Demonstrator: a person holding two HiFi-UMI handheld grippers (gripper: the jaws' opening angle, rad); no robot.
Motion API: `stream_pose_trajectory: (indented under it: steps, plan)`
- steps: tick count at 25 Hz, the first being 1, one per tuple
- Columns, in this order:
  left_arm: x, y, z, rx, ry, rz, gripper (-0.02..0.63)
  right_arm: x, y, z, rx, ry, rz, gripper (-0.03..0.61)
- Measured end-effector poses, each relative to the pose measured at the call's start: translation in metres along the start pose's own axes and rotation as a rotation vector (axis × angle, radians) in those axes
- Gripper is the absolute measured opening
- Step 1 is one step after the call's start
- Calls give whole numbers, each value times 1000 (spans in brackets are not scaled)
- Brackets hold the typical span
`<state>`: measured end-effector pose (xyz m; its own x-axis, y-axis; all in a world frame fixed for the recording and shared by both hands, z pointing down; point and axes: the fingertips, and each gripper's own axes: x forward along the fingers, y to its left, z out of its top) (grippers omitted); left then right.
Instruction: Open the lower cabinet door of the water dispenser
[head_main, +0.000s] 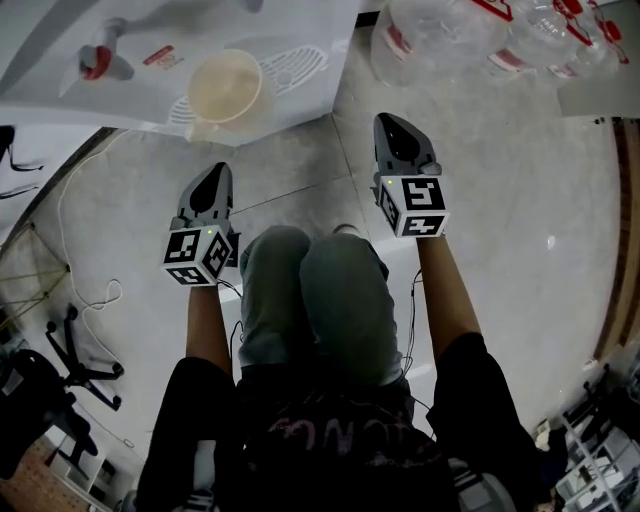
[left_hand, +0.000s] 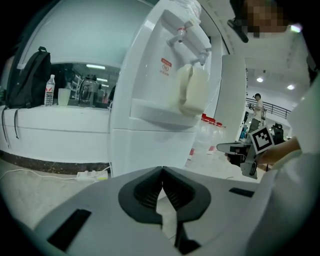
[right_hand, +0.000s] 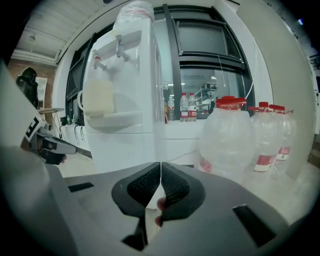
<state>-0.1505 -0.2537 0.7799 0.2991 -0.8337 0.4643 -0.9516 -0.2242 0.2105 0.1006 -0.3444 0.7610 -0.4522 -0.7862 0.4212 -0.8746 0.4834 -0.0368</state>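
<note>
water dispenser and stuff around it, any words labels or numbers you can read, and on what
No text is readable.
Red sticker on the water dispenser: too small to read.
Red labels on the water jugs: blurred.
Shirt print: blurred letters, unreadable.

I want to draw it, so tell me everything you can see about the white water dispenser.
The water dispenser is a tall white plastic-looking cabinet standing upright on the floor. A clear bottle sits on top; two taps, one red-tipped, stick out above a drip tray holding a cream cup. Its lower door looks shut.
</note>
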Motion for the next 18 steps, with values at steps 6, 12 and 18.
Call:
stream_pose_trajectory:
  steps: [6, 12, 18]
  plan:
    - [17, 17, -22, 23, -26, 4, 12, 28, -3, -20, -15, -46, 11, 18]
    - [20, 33, -48, 36, -17, 26, 12, 49, 3, -24, -10, -79, 75, 57]
    - [23, 44, -67, 43, 6, 40, 12, 73, 17, -23, 7, -94, 223, 200]
